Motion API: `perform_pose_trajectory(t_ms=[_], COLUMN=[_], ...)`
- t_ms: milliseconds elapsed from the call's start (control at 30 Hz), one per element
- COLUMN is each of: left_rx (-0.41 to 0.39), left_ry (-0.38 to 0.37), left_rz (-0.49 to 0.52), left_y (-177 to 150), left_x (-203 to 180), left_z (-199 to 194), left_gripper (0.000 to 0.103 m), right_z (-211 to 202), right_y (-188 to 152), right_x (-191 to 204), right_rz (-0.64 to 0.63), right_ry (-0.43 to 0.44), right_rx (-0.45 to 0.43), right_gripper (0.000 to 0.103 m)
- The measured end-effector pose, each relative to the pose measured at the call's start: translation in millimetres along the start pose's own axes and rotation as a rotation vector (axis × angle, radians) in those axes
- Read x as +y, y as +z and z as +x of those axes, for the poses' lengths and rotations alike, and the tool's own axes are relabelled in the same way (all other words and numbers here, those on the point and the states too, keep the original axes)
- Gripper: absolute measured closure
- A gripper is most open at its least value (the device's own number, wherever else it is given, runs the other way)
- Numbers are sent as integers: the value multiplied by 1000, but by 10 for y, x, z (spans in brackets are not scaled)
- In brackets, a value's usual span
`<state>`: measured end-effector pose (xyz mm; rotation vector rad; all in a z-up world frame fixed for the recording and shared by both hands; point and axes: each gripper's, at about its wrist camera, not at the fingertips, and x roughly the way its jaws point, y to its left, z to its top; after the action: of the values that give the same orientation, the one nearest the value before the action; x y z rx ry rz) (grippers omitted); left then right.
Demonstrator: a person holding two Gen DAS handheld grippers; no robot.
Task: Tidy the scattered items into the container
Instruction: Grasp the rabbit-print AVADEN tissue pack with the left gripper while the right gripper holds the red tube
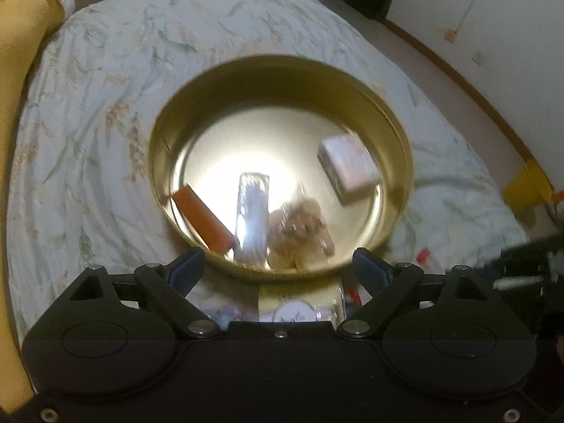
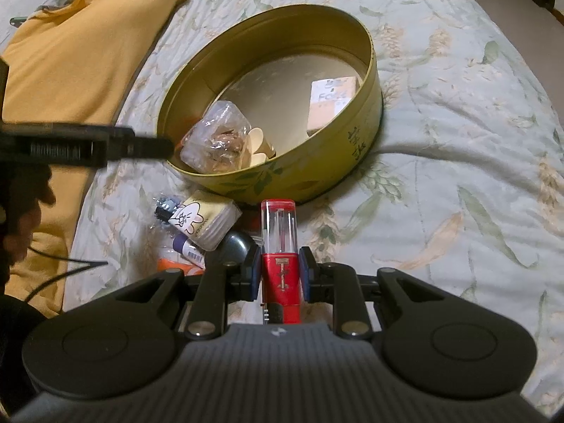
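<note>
So the right gripper [image 2: 281, 273] is clamped on a red lighter-looking thing with a clear plastic top [image 2: 280, 246], held upright at 6 o'clock from the round gold tin [image 2: 366, 141], probably so it drops in clean. The left gripper [image 1: 278, 264] hangs spread wide and empty over the tin's near rim. Inside on the shiny metal floor: a crinkly clear bag of brownish bits [image 2: 218, 137], a small cardboard box [image 2: 331, 105] at 3 o'clock, and an orange stick [image 1: 202, 218]. A pale packet with a cartoon print [image 2: 206, 220] still sits outside on the soft floral quilt [image 2: 458, 141].
</note>
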<state>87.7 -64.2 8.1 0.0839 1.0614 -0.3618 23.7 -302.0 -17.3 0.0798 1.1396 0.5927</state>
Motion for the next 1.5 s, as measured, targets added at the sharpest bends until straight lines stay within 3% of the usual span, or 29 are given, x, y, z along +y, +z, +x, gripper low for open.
perform_pose_trajectory(t_ms=[533,833,967,1133,1500], left_rx=[100,164,179,158,88], left_ry=[-63,-45,-34,-47,-52], left_rz=[-43,-69,-79,-119,-137], left_y=[-198,-261,-314,-356,-443], left_x=[-70,-96,-106,-78,-9], left_z=[340,652,736,654,171], left_gripper=[13,15,31,40,40], right_z=[-6,-14,-10,-1,7], right_y=[5,18,20,25,3], right_x=[-35,-61,-74,-90,-63], right_rz=[14,16,18,20,4], right_ry=[-14,-30,-30,-30,-34], right_rx=[-6,-7,-5,-1,2], right_gripper=[78,78,78,78,78])
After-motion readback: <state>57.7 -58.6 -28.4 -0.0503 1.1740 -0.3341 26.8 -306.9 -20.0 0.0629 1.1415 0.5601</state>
